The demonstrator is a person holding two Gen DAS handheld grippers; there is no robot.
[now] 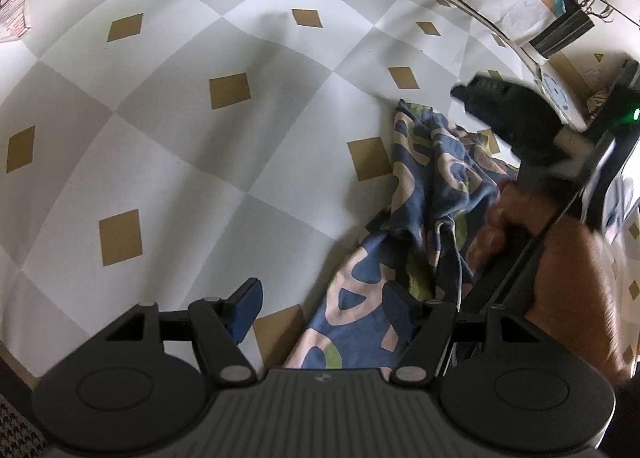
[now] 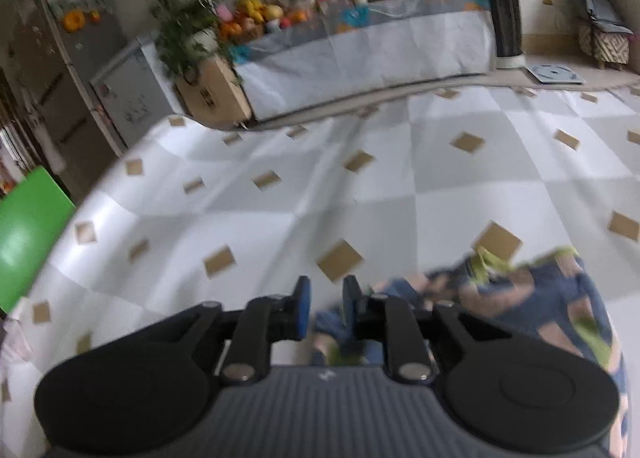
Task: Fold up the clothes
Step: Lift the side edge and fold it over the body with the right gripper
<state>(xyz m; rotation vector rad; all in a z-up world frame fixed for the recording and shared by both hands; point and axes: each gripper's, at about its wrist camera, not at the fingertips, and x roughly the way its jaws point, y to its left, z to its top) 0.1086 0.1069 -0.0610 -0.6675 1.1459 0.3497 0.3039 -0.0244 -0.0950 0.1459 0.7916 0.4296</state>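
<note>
A crumpled cloth in navy with pink and green shapes lies on the checked tablecloth, at the right of the left wrist view. My left gripper stands open above the cloth's near end, its right finger over the fabric and its left finger over bare tablecloth. A hand holds the right tool's black housing just beyond the cloth. In the blurred right wrist view the cloth lies low right. My right gripper is open by a narrow gap, with tablecloth showing between the pads.
The tablecloth stretches far to the left and ahead. A green board stands at its left edge and a paper lies at the far left. Beyond the table runs a long covered bench with fruit and potted plants.
</note>
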